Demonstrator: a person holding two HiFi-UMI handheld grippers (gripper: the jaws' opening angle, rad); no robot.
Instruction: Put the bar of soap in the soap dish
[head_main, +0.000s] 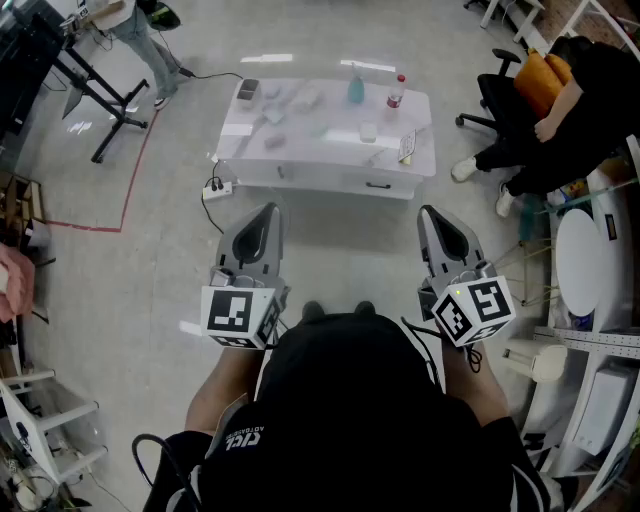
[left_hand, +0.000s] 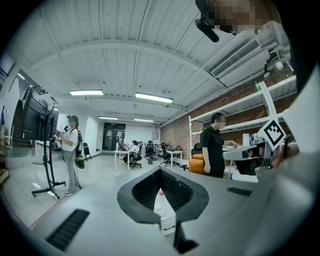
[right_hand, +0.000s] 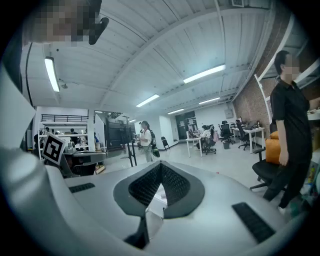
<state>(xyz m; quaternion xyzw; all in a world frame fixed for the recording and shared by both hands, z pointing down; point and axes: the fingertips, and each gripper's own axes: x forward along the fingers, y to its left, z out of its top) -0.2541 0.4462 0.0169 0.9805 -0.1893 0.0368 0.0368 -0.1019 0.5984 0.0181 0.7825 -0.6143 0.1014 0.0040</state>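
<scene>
My left hand-held gripper (head_main: 266, 215) and right hand-held gripper (head_main: 432, 215) are both pressed together and empty, well apart from the surface (head_main: 300, 150). The soap is presumably there but too small to pick out. I risk approaching the wrong pale item.

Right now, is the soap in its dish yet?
Nothing looks done yet. The left gripper and right gripper are both shut and empty, held well short of the white table. On it lie small things, but I cannot tell which is the soap or the dish. All is left: walk up, grab the soap, set it in the dish.
</scene>
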